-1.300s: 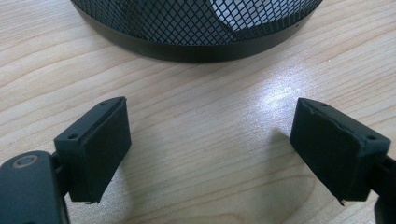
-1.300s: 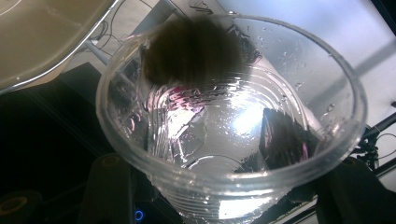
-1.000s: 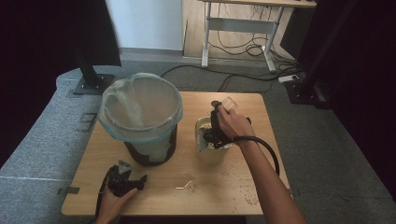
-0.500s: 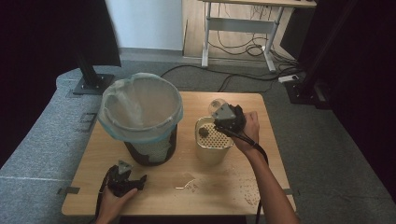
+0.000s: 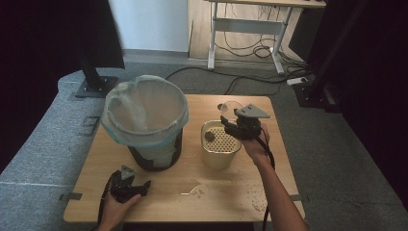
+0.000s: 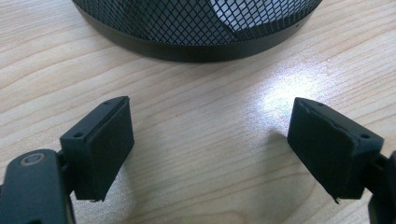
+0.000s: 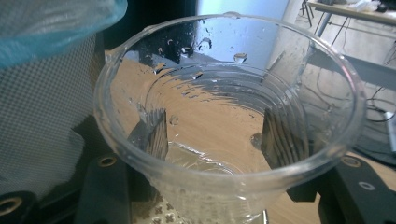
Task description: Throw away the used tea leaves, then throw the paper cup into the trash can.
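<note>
- Left gripper (image 5: 129,184) rests near the table's (image 5: 159,202) front-left corner, jaws spread wide with only bare wood between them, pointing at the bin's mesh base.
- Bin (image 5: 146,122), lined with a pale bag (image 5: 126,111), stands left of centre, close to the gripper.
- Cream strainer pot (image 5: 220,144) sits at centre, just right of the bin; a dark lump (image 5: 210,136) lies on its perforated insert.
- Right gripper (image 5: 230,122) hangs over the pot's back-right rim, jaws pinching a clear cup (image 7: 229,121), wet inside, tilted.
- Risk: thin cup may buckle or slip if squeezed unevenly; droplets may miss the pot.
- Obstacles: a swing left meets the bin rim. Crumbs (image 5: 195,191) lie near the front edge.
</note>
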Demonstrator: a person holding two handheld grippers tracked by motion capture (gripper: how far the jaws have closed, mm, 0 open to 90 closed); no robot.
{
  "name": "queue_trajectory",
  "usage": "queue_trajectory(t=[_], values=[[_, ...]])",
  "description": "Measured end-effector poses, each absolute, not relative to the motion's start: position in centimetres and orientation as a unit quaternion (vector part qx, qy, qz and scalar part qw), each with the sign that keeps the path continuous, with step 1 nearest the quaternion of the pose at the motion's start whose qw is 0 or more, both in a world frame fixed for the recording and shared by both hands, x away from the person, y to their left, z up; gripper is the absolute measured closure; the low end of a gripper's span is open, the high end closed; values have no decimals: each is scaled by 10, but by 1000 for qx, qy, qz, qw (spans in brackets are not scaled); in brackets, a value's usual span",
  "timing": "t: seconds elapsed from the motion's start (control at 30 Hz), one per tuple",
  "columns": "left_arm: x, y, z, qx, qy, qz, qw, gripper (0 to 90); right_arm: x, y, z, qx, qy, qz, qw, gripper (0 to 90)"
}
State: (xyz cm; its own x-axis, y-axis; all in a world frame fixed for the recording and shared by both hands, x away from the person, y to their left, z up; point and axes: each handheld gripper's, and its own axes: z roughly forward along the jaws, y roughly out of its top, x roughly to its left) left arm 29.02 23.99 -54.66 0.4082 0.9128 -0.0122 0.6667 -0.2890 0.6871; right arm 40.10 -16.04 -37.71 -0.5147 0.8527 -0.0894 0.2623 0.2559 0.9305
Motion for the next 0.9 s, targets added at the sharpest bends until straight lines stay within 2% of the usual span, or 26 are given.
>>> queue_trajectory(t=[0.23, 0.53, 0.9], values=[[290, 240, -547, 779, 507, 197, 313, 143, 404, -165, -378, 403, 712, 491, 299, 406], [289, 240, -546, 781, 504, 196, 312, 145, 398, -159, -344, 401, 672, 543, 305, 407], [288, 241, -546, 784, 499, 195, 313, 145, 394, -109, -285, 361, 664, 588, 288, 405]])
